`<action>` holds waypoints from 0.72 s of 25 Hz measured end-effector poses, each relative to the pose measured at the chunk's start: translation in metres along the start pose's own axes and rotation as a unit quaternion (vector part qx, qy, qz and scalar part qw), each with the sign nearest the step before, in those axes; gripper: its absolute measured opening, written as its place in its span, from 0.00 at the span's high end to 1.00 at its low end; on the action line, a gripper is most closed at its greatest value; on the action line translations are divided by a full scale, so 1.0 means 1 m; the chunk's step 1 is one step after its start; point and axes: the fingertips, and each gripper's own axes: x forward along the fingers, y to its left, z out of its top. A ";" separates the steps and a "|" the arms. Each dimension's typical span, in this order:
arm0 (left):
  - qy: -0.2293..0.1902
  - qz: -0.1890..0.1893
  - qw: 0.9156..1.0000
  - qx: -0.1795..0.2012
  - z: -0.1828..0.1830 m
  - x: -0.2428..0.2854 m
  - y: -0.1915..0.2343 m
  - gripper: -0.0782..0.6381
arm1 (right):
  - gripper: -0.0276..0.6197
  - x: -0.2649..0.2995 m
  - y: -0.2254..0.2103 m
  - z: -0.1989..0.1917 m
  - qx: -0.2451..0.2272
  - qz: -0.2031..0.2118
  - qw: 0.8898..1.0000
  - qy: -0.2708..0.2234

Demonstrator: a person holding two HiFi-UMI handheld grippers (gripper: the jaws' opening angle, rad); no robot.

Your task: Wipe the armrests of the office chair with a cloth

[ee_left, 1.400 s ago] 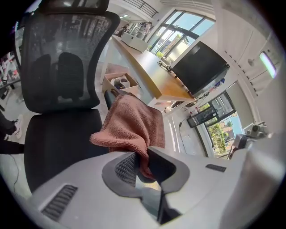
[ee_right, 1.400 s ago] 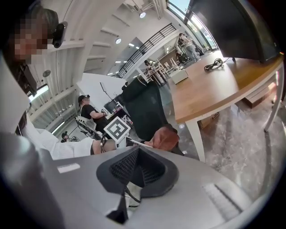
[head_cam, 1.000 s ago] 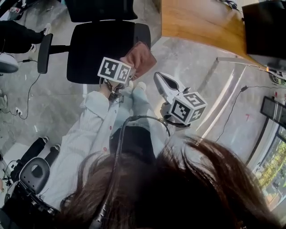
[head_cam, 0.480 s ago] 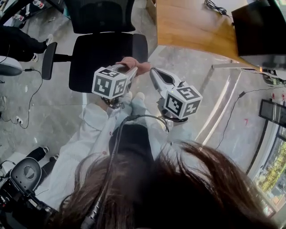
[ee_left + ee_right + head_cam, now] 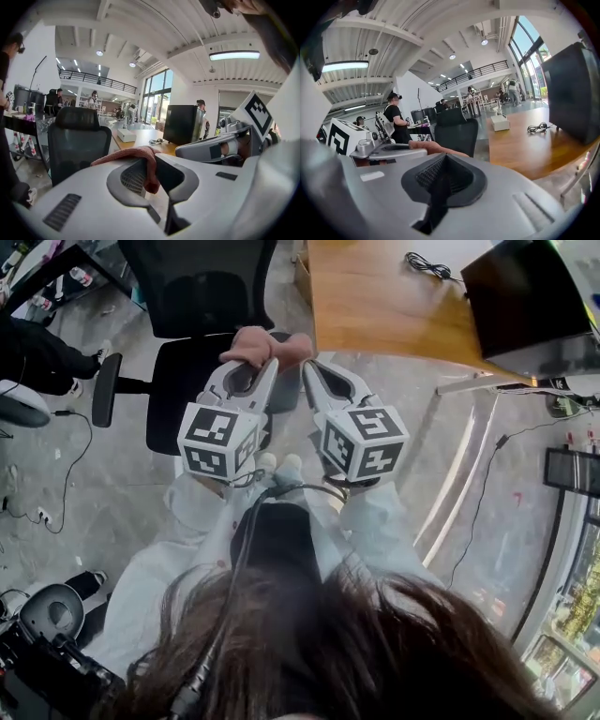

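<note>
In the head view, your left gripper and right gripper point forward side by side, close together, over the black office chair; the pink cloth bunches at the left gripper's tips, above the seat edge nearest the wooden desk; 1 armrest shows on the seat's other side, well apart from the cloth; a dark monitor and a coiled cable sit on the desk.

In the left gripper view, your jaws are clamped on the cloth, which drapes over the left-hand jaw and hangs down between the 2; the chair's mesh back stands behind it, apart from it; the right gripper lies just beside, at the picture's right; a white box rests on the desk.

In the right gripper view, your jaws are pressed together with nothing between them; the cloth and the left gripper show just beyond, at the left; a person in black stands in the background, left of the chair.
</note>
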 end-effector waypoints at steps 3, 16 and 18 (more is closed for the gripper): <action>-0.006 -0.010 1.000 0.009 0.002 -0.003 -0.012 0.82 | 0.95 -0.007 0.003 0.007 -0.006 -0.008 1.000 -0.026; -0.011 -0.039 0.999 0.005 0.008 -0.006 -0.035 0.82 | 0.96 -0.022 0.001 0.008 -0.015 -0.011 0.999 -0.039; -0.012 -0.036 0.999 0.005 0.008 -0.008 -0.033 0.82 | 0.96 -0.022 0.002 0.006 -0.015 -0.010 0.999 -0.038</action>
